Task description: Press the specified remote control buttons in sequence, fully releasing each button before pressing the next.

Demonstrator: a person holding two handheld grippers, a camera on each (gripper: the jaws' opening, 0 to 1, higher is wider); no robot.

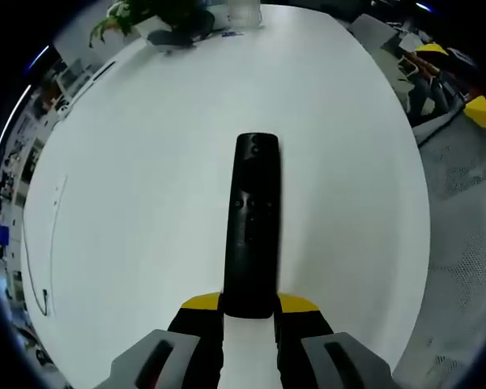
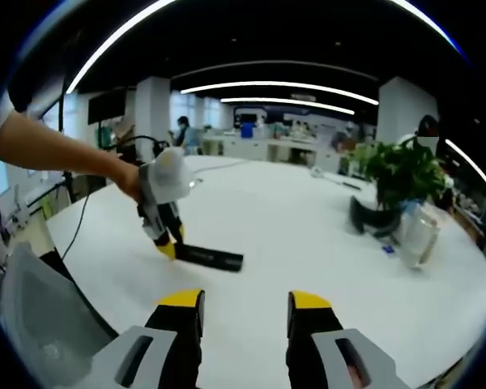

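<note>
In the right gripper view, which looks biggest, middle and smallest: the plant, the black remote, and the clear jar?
1. Plant, biggest as it looks.
2. Remote, long but thin, held at one end by the left gripper.
3. Clear jar.

The remote and jar look close, and each sits at a different distance, so real sizes are unsure.
</note>
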